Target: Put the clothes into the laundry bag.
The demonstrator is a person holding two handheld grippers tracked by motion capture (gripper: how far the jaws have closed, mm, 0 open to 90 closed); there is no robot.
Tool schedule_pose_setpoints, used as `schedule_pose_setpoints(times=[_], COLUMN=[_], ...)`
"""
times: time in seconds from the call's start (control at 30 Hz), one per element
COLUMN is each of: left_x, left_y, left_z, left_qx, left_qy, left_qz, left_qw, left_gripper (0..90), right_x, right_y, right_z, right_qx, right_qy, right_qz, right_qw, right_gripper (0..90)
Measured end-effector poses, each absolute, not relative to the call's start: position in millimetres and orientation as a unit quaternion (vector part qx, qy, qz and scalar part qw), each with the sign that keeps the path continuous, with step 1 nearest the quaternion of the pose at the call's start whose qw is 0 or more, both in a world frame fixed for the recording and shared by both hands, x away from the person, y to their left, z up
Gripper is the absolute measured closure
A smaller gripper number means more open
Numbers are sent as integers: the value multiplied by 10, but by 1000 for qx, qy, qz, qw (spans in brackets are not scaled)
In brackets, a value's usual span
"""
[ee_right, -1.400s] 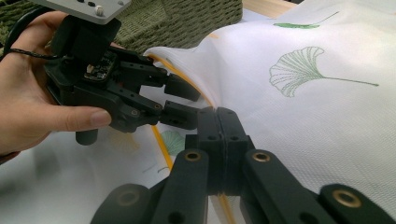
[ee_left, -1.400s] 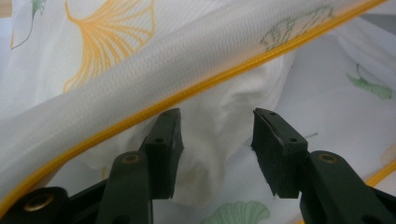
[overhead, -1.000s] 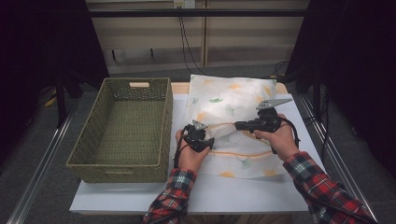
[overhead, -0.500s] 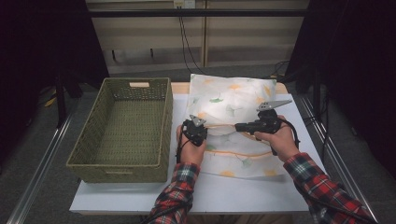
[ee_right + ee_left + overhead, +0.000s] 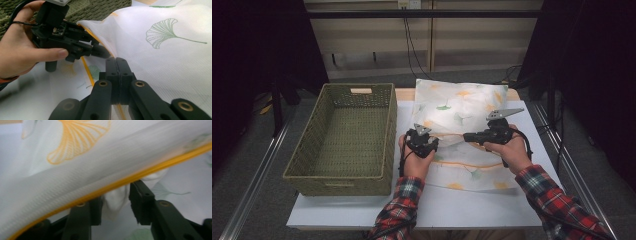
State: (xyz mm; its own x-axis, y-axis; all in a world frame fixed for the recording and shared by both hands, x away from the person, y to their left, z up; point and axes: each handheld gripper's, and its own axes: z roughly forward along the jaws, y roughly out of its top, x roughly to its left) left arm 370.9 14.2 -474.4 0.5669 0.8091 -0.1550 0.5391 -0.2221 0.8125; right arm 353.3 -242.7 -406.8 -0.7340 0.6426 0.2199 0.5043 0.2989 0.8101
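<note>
My left tool (image 5: 424, 141), shut half a second ago, has just opened around the white ginkgo-print pillowcase's (image 5: 467, 165) orange-edged hem; my right tool (image 5: 470, 136) stays clamped on it, pillowcase lying on the white surface (image 5: 472, 207).

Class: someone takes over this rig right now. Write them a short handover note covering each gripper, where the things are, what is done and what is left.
Left gripper: jaws part open, just been opening, at the pillowcase mouth; white pillow fabric lies between them, not pinched.
Right gripper: jaws shut on the pillowcase's orange-trimmed edge.
Things: pillow and pillowcase lie on the table, right of the basket, which has nothing in it.
Done: the near part of the pillow sits inside the case.
Left: likely draw the case over the rest of the pillow.
</note>
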Motion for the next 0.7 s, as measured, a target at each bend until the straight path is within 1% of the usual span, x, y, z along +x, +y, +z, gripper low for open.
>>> schedule_pose_setpoints(times=[0.27, 0.37, 0.43, 0.53, 0.7], left_x=[3578, 3515, 3482, 3434, 3363], left_y=[148, 139, 148, 171, 209], left_z=[-4709, -4698, -4686, -4679, -4691], left_qx=[775, 776, 777, 778, 778], left_qy=[422, 416, 412, 408, 406], left_qz=[142, 144, 135, 139, 136], left_qw=[449, 452, 456, 457, 460], left_gripper=[351, 283, 252, 215, 186], right_x=[3516, 3514, 3509, 3496, 3471], right_y=[-2418, -2422, -2426, -2427, -2445], right_z=[-4062, -4063, -4060, -4068, -4114], right_qx=[356, 353, 352, 349, 344], right_qy=[805, 807, 807, 809, 809], right_qz=[469, 468, 468, 467, 470], right_qw=[76, 76, 77, 79, 79], right_gripper=[900, 900, 900, 900, 900])
